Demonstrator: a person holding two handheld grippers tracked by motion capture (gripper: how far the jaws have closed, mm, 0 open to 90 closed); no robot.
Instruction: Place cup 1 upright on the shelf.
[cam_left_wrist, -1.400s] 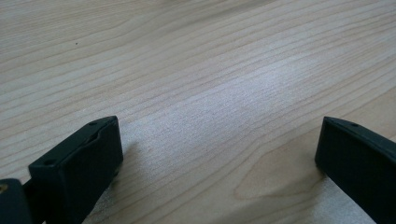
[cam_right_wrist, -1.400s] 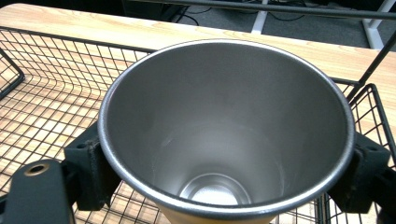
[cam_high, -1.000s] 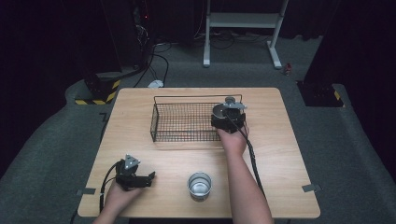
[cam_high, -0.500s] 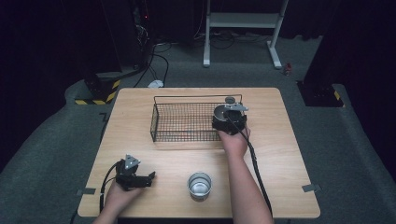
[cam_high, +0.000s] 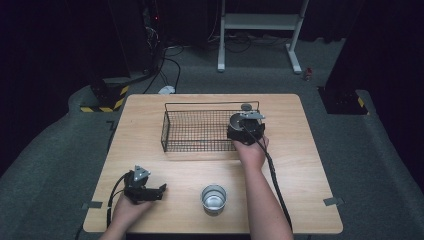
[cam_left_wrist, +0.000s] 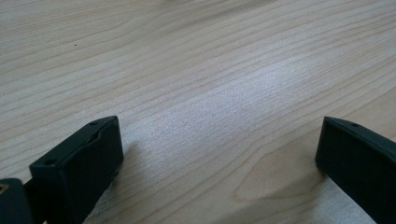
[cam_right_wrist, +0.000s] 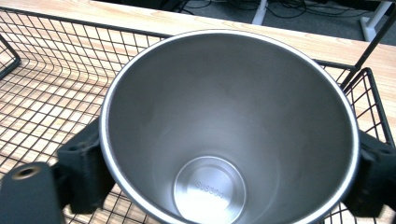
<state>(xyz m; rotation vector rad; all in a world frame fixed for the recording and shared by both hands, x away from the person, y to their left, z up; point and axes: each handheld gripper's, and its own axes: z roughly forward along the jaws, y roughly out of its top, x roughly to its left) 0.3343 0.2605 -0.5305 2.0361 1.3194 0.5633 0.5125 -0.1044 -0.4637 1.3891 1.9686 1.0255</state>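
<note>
Steel cup (cam_right_wrist: 229, 126) sits clamped between the jaws of the right hand-held gripper (cam_high: 245, 129), one jaw pressed to each side of its wall, mouth up and empty. It hangs inside the right end of the wire basket (cam_high: 200, 131), close to the corner; whether its base already touches the mesh floor I can't quite tell from where I stand. I'd say the step in hand is setting this cup down in the basket. Next comes lowering it until it stands, then spreading the jaws and lifting clear of the rim wire.

A second cup (cam_high: 214, 198) waits upright on the worktop (cam_high: 300, 165) near the front edge. The left hand-held gripper (cam_high: 159, 190) rests at the front left, jaws wide apart over bare wood, holding nothing.

Against a second ago, the right hand has pushed a little farther toward the basket's back corner; the left one and the waiting cup have stayed put.
</note>
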